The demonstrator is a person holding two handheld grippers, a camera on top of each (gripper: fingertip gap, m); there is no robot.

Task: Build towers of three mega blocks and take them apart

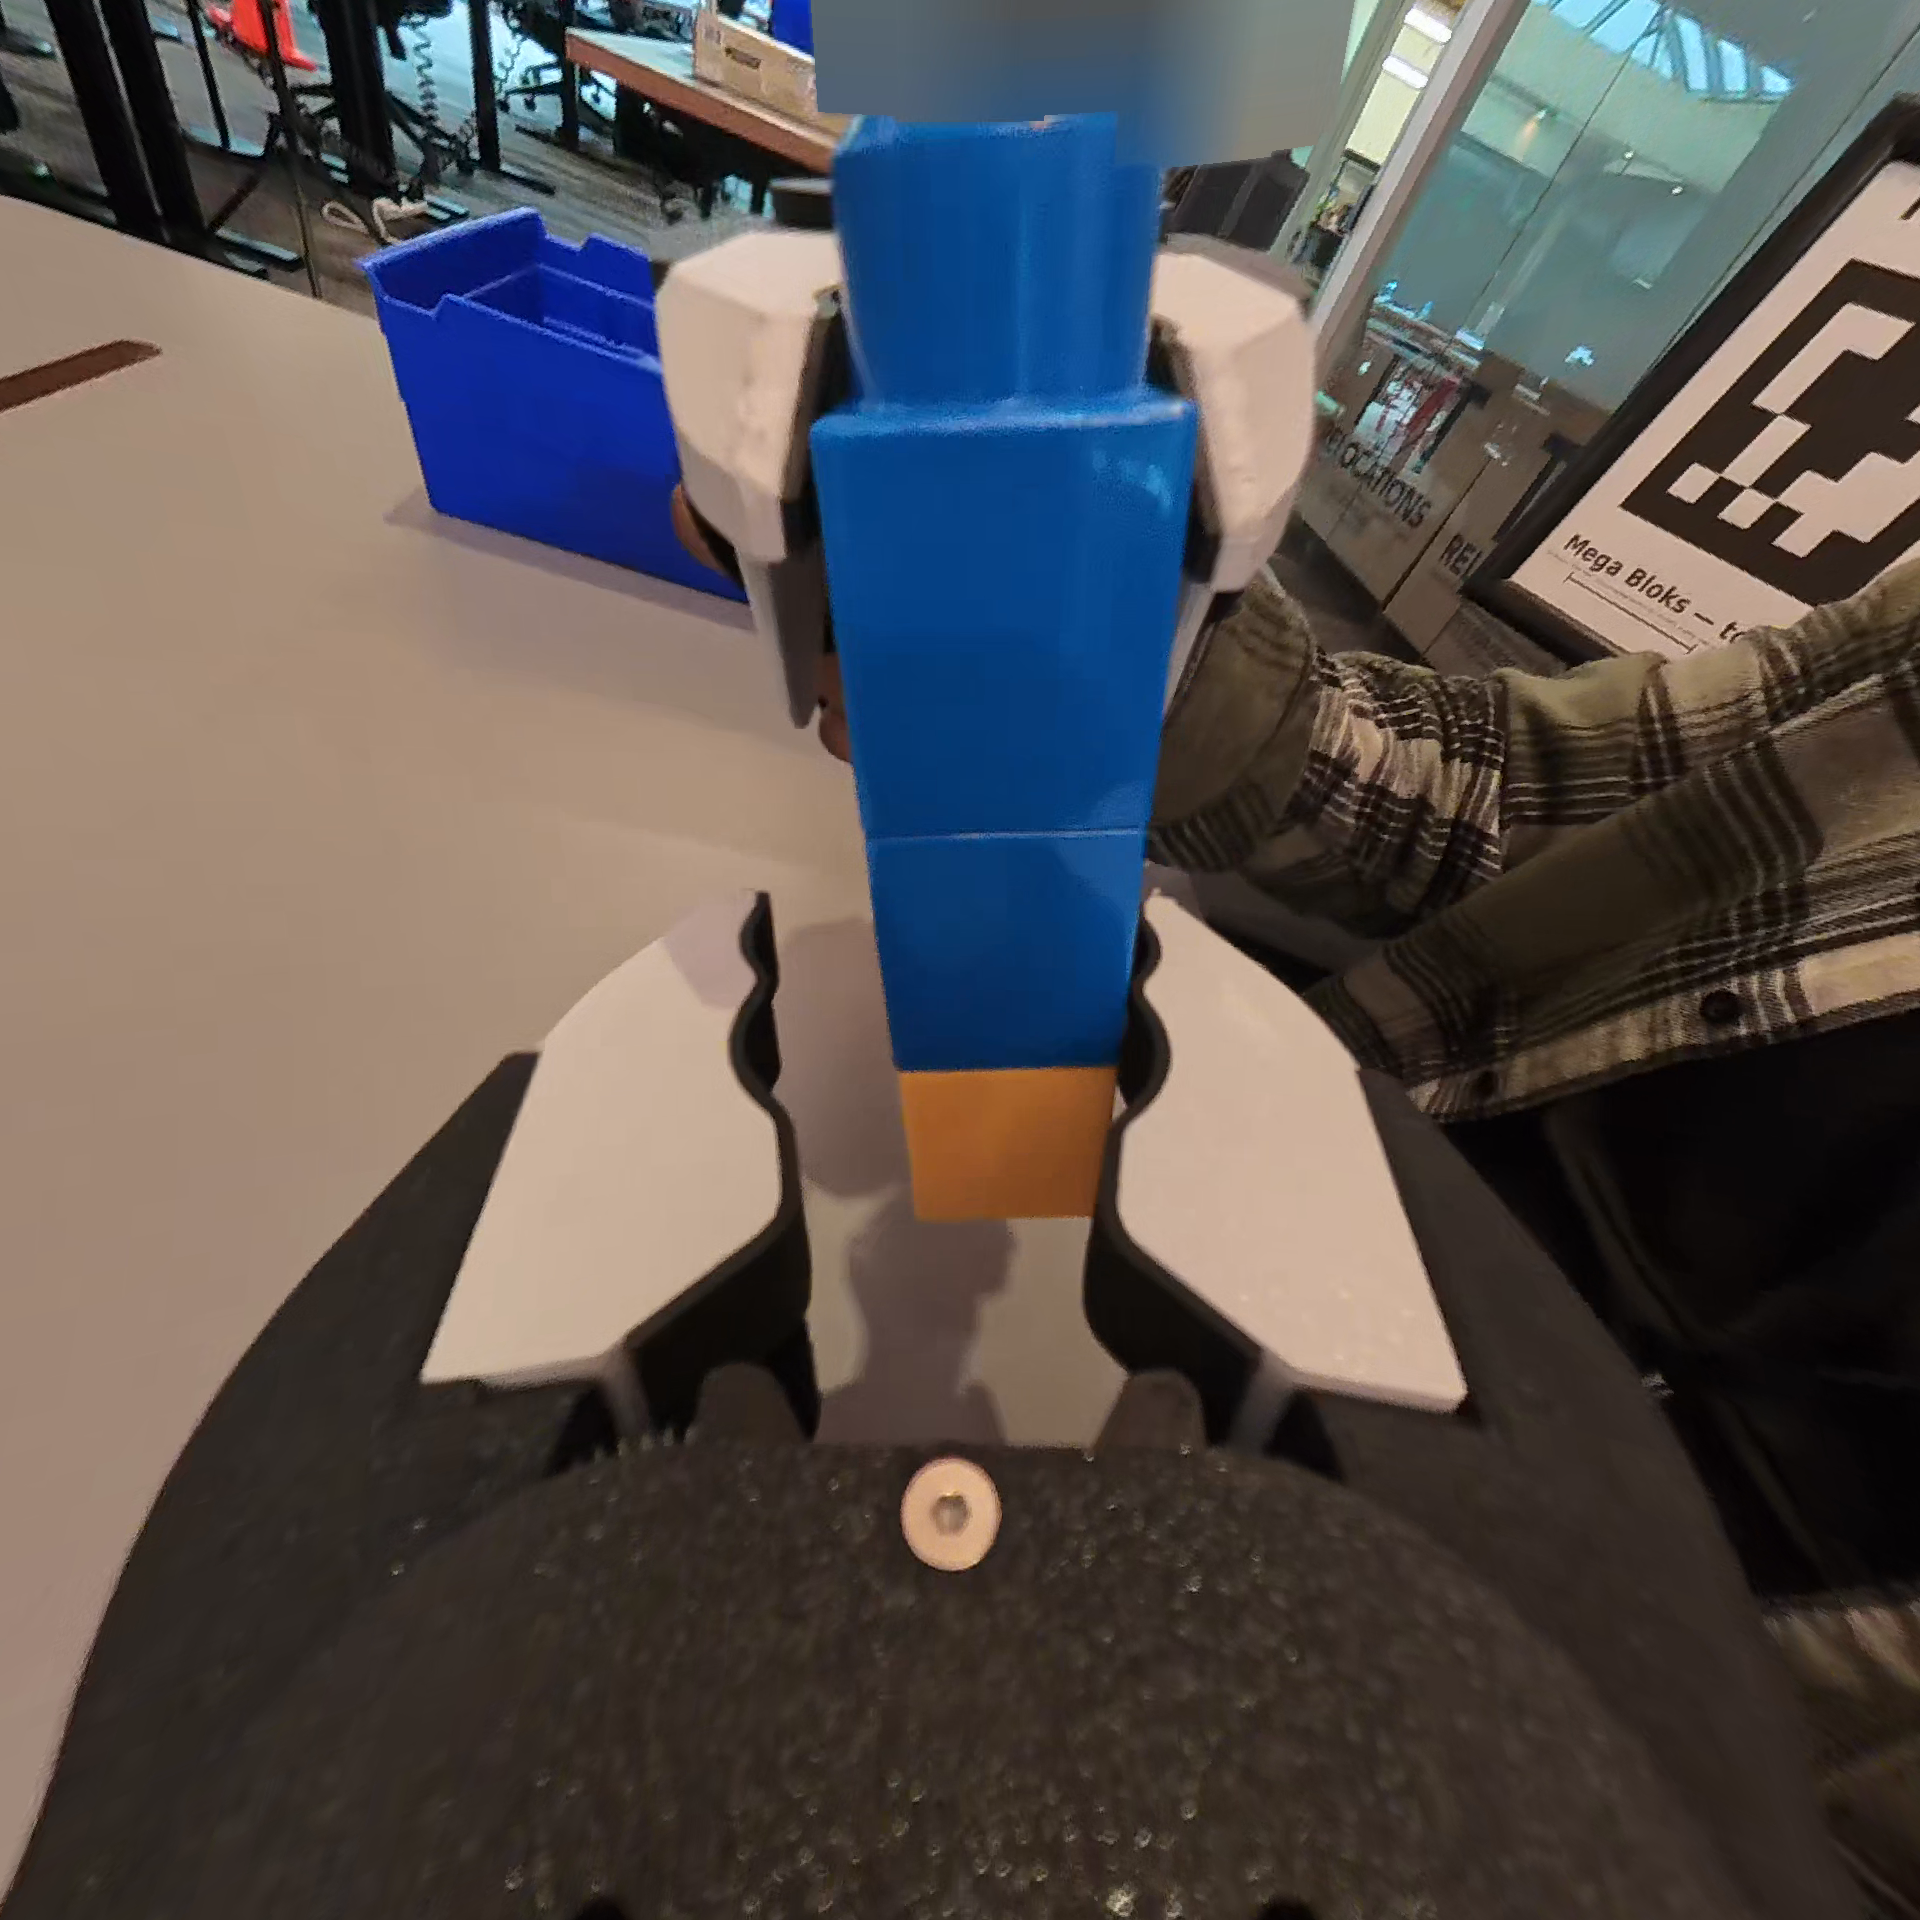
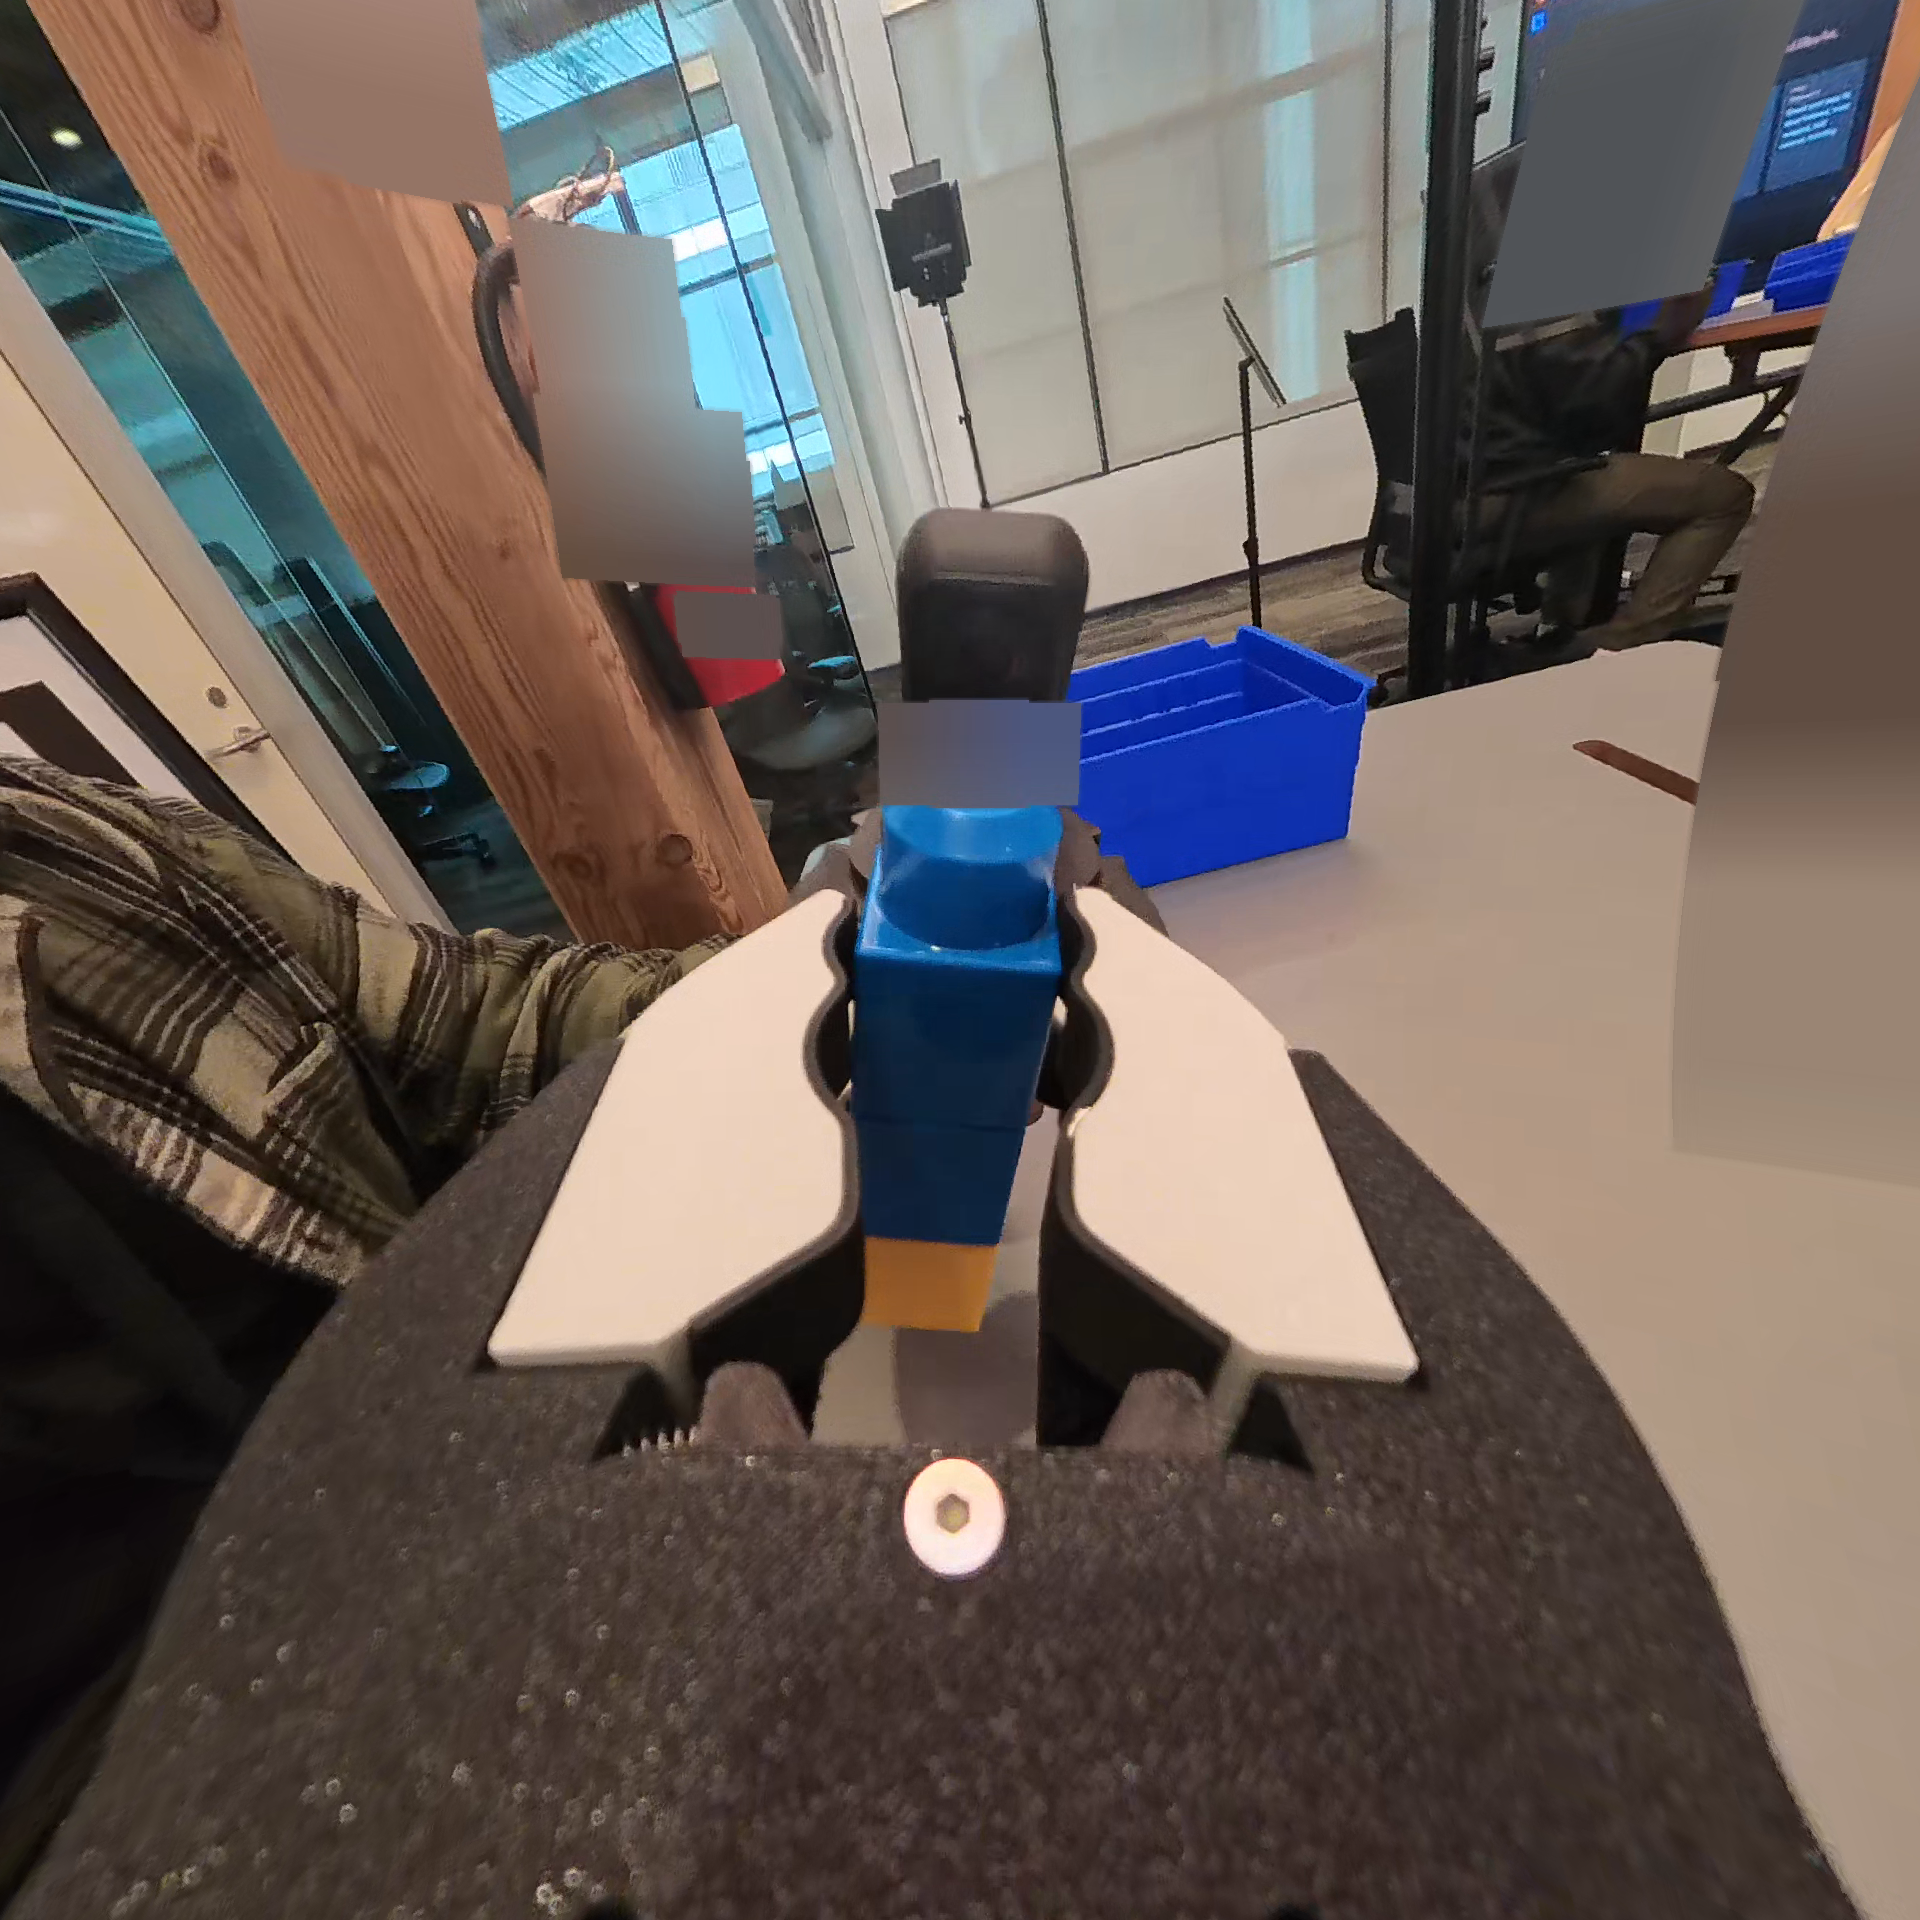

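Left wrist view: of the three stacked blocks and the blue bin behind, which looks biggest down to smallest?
1. Top blue block, looks largest.
2. Blue bin, partly hidden and farther off, so its rank is unsure.
3. Middle blue block.
4. Orange block, smallest.
The blocks may truly match; the top is simply nearer the camera.

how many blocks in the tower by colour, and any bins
blue blocks: 2, upper and lower
orange blocks: 1, at the bottom
blue bins: 1, on the table behind the tower
total: 4 things
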